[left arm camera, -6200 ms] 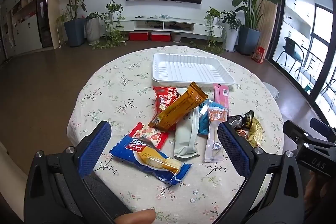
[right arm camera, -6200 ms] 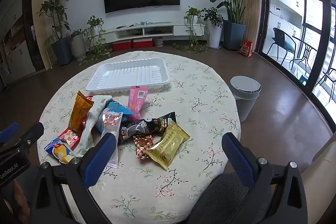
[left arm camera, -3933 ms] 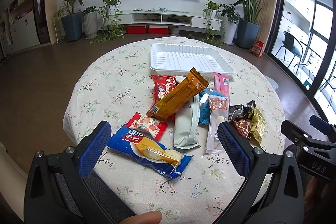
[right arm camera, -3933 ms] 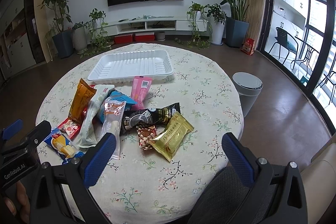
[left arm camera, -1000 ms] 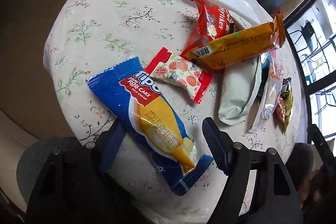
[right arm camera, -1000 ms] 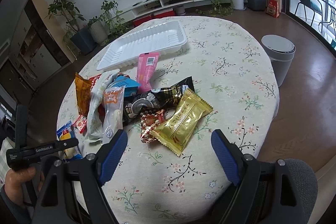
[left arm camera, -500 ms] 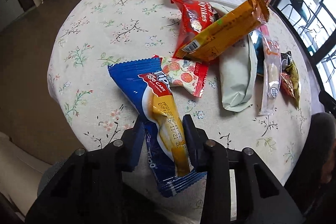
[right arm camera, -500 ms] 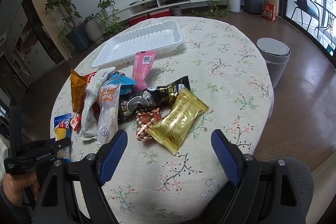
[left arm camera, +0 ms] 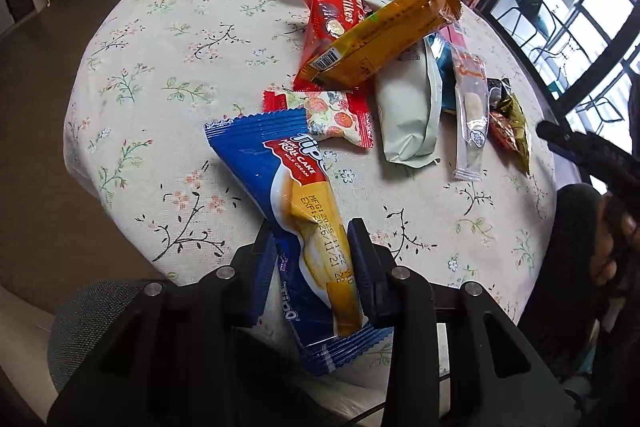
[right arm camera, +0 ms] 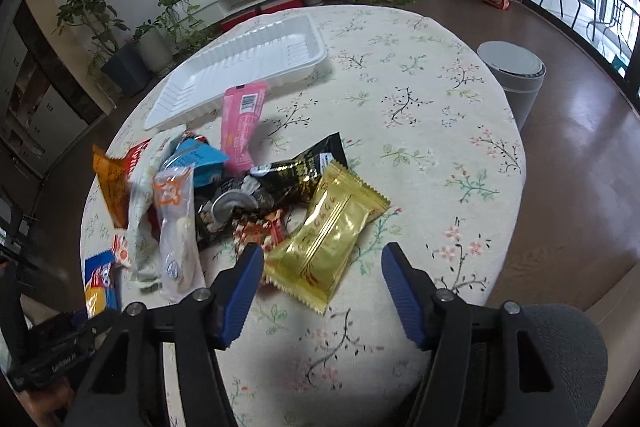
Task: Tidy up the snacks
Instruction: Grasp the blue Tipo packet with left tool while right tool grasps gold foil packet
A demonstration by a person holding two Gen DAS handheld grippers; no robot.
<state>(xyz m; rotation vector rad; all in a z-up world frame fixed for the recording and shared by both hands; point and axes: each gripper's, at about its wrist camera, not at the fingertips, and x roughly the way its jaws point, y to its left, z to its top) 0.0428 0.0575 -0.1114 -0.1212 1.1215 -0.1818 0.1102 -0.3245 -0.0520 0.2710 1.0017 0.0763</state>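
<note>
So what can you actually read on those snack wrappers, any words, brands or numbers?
"Tipo", "ROLL CAKE", "MILK CREAM": blue roll cake packet held in the left hand-held gripper.
"MFG:" and "EXP:" with dates, digits unsure: same packet.
"...rylikes", start hidden: red packet.
Barcode, digits too small: orange packet.
Barcode, unreadable: pink packet.
Embossed lettering, unreadable: gold packet.

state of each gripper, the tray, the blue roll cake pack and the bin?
left gripper: shut on the blue roll cake pack
right gripper: open, holds nothing, gold packet just ahead
white tray: empty
bin: lid closed
</note>
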